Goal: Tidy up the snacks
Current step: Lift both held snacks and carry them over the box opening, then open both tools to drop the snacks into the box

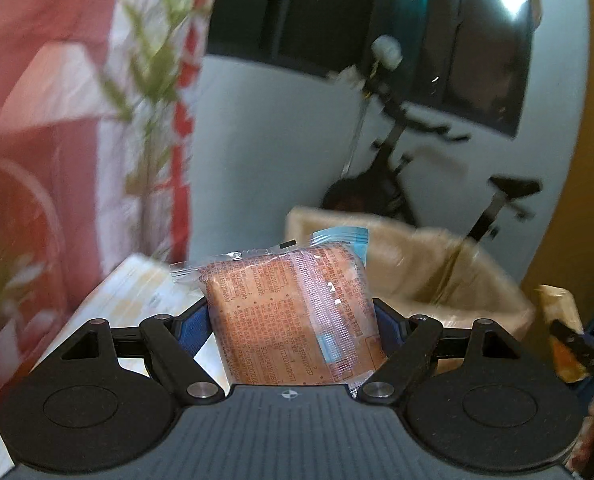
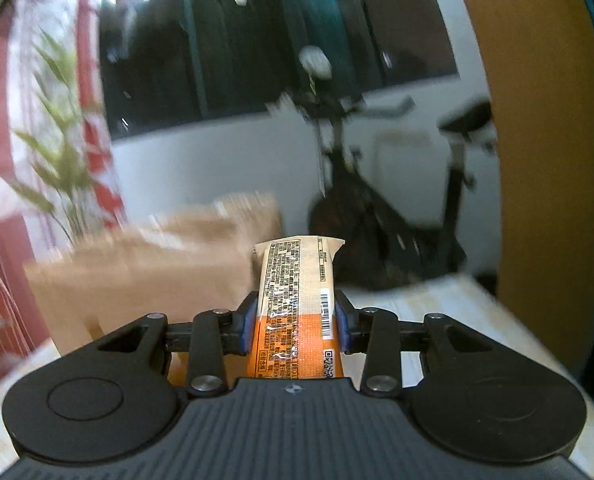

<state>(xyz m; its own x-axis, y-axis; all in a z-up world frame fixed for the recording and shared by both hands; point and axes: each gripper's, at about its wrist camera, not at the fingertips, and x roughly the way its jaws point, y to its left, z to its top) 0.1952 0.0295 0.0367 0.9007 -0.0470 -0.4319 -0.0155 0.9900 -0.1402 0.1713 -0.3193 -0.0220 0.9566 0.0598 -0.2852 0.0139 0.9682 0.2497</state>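
My left gripper (image 1: 293, 320) is shut on an orange-pink snack packet (image 1: 293, 312) with blue sealed ends, held up above the light table (image 1: 137, 292). My right gripper (image 2: 295, 324) is shut on a narrow cream and orange snack bar packet (image 2: 297, 312), held upright above the table (image 2: 437, 300). The right gripper with its packet (image 1: 565, 332) also shows at the right edge of the left wrist view. An open cardboard box (image 1: 417, 272) stands ahead of the left gripper; in the right wrist view the box (image 2: 149, 264) is blurred, ahead and to the left.
A potted plant (image 2: 57, 160) and a red and white hanging (image 1: 57, 120) are on the left. An exercise bike (image 2: 377, 220) stands by the white wall under a dark window. A wooden panel (image 2: 537, 160) rises on the right.
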